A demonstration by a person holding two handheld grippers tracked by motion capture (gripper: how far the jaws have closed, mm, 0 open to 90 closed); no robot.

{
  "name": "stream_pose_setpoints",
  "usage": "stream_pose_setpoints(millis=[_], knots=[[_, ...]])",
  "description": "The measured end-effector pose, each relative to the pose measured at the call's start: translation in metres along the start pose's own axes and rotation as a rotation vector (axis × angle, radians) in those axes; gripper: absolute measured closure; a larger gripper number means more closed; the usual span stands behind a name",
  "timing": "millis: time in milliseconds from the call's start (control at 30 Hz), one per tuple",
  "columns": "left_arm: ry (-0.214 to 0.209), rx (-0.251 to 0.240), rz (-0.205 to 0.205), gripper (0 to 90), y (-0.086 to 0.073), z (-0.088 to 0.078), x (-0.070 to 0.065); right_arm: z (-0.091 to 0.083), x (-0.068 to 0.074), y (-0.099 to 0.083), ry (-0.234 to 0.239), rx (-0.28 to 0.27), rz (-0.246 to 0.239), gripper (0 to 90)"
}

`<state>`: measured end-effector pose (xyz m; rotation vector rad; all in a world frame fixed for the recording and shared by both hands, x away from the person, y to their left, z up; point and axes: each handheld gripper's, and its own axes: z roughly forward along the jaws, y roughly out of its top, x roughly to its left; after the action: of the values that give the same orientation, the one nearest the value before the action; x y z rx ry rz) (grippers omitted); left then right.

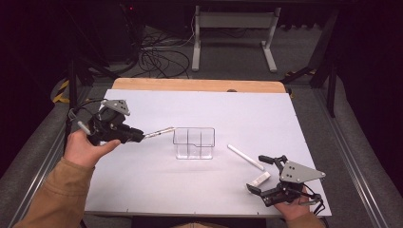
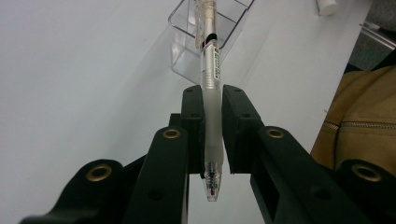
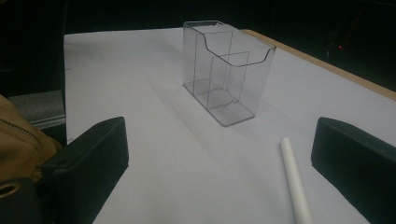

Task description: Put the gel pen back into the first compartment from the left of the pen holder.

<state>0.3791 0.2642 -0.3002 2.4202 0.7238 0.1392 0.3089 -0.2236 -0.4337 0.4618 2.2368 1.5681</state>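
Pen (image 2: 212,93) sits clamped between the left gripper's (image 1: 138,136) jaws, its far end held above the table just left of the clear holder (image 1: 194,142). Right gripper (image 1: 259,173) rests wide apart, gripping nothing, near a white stick (image 1: 245,157).

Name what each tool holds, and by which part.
The left tool is shut on the pen at its frosted grip section, near the tip. The right tool is open, holding nothing.
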Motion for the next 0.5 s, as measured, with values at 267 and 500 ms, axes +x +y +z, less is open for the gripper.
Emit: stream_pose_setpoints(millis=[267,500], knots=[[0.010,0.067,0.007,80.1,0.013,0.008,-0.002,0.000,0.000,0.000,0.001,0.002,-0.003,4.6],[0.019,0.110,0.020,80.0,0.023,0.011,-0.006,0.000,0.000,0.000,0.003,0.001,-0.003,4.7]])
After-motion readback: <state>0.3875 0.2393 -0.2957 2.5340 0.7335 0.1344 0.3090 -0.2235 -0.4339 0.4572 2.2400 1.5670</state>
